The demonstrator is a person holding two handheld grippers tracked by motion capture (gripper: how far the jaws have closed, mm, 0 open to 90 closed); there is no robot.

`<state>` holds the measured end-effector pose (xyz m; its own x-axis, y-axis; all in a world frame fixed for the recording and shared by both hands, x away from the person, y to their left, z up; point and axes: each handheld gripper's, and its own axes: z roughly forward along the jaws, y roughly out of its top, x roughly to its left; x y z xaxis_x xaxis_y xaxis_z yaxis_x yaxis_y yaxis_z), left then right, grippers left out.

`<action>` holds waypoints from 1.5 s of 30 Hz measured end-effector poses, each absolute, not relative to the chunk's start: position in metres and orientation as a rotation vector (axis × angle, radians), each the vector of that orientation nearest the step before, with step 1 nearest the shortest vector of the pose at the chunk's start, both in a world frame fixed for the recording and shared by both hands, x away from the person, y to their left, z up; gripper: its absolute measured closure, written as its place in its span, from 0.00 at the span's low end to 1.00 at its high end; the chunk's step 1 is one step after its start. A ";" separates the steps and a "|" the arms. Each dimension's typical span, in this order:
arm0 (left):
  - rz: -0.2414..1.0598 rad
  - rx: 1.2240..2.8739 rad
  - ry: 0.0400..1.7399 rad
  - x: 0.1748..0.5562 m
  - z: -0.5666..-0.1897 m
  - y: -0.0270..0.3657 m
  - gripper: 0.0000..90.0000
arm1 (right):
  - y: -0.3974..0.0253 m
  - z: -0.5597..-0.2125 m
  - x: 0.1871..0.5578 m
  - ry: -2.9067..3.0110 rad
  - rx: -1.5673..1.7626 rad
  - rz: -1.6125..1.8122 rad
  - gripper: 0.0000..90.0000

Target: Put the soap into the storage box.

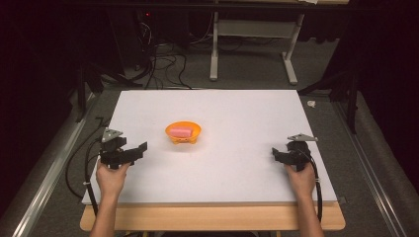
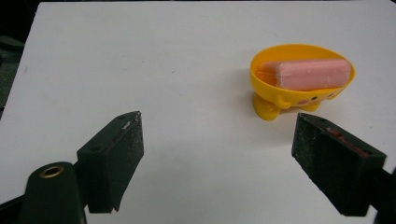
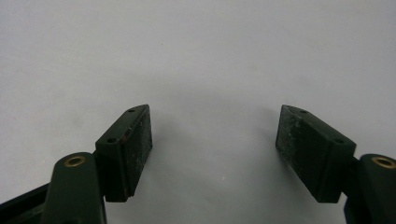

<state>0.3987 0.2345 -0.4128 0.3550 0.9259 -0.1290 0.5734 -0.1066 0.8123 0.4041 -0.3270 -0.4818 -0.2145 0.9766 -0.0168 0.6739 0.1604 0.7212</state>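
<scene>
White table (image 1: 222, 173) seen from above, with a small orange-yellow bowl (image 1: 183, 133) standing on short feet near its middle, somewhat toward the left. Inside the bowl, a pink block (image 1: 180, 132) lying flat — long axis across the bowl, ends close to the rim.

Left gripper (image 1: 141, 149) held low over the table at the left side, near the front edge, by the left hand (image 1: 111, 177); jaws spread wide, nothing between them. In the left gripper view, bowl (image 2: 301, 79) and pink block (image 2: 308, 73) lying ahead and to the right of the gap (image 2: 217, 140), apart from both black pads, only bare white surface between the pads.

Right gripper (image 1: 274, 153) held at the right side of the table by the right hand (image 1: 301, 178), well apart from the bowl. In the right gripper view, jaws likewise spread wide (image 3: 215, 135) — empty, with plain white table surface beyond.

Grey three-cornered plate (image 1: 111, 134) visible on top of the left gripper.
</scene>
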 end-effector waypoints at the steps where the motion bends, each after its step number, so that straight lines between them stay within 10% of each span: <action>1: 0.533 1.789 1.327 0.398 -0.414 0.236 0.20 | -0.327 -0.482 0.404 1.956 1.561 0.818 0.31; 45: 0.454 1.887 1.286 0.404 -0.450 0.219 0.18 | -0.327 -0.482 0.404 1.954 1.557 0.817 0.31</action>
